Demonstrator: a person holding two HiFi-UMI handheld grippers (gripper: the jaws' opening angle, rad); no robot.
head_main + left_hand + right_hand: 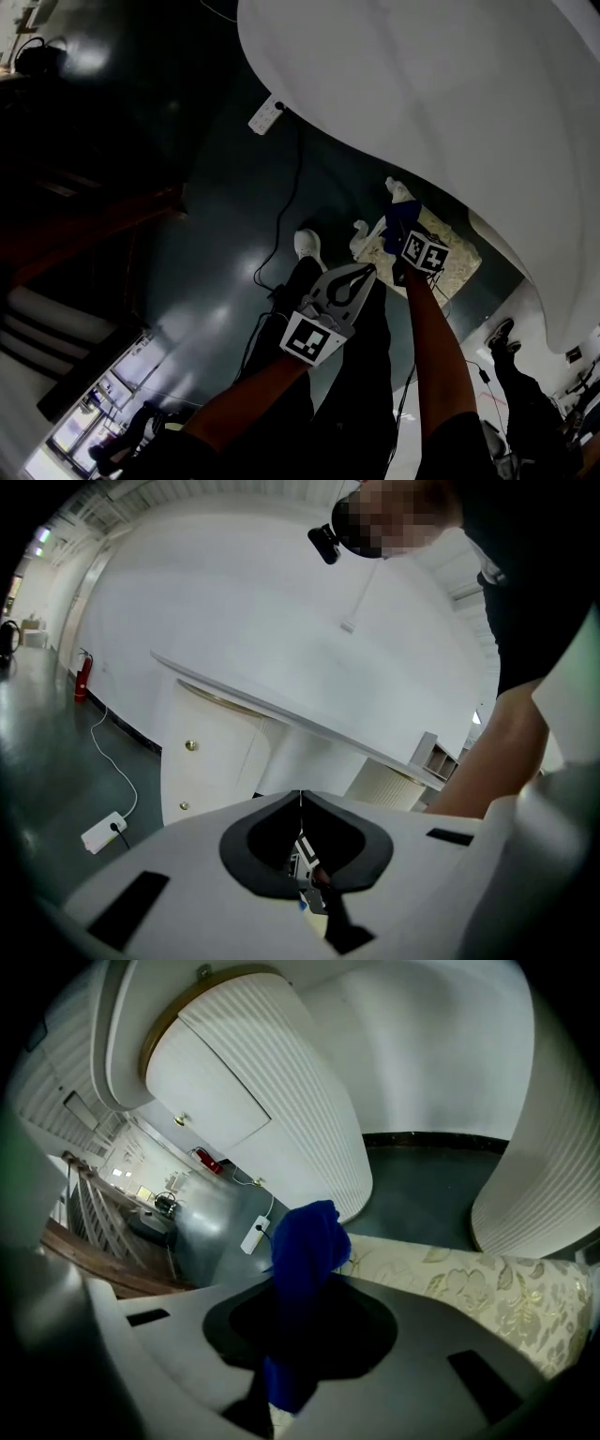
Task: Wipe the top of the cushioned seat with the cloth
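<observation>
Nearest, the left gripper (300,799) is held with jaws pressed together on nothing. Farther out, the blue cloth (305,1241) is clamped in the right gripper (311,1283), its length laid along the jaws and its bunched end pointed outward over the floral cushioned seat (469,1283).

No word, number or brand can be read in any view. The only print is a set of black-and-white square markers. One set sits on the cube (314,339) behind the jaws of the left gripper (364,272), and another on the cube (424,251) behind the jaws of the right gripper (398,214). These are block patterns with no letters or digits. A fragment of one such pattern also shows through the opening below the left gripper's jaw tips in the left gripper view. Any label on the red extinguisher (82,677), far left of that gripper, is too small to read.
</observation>
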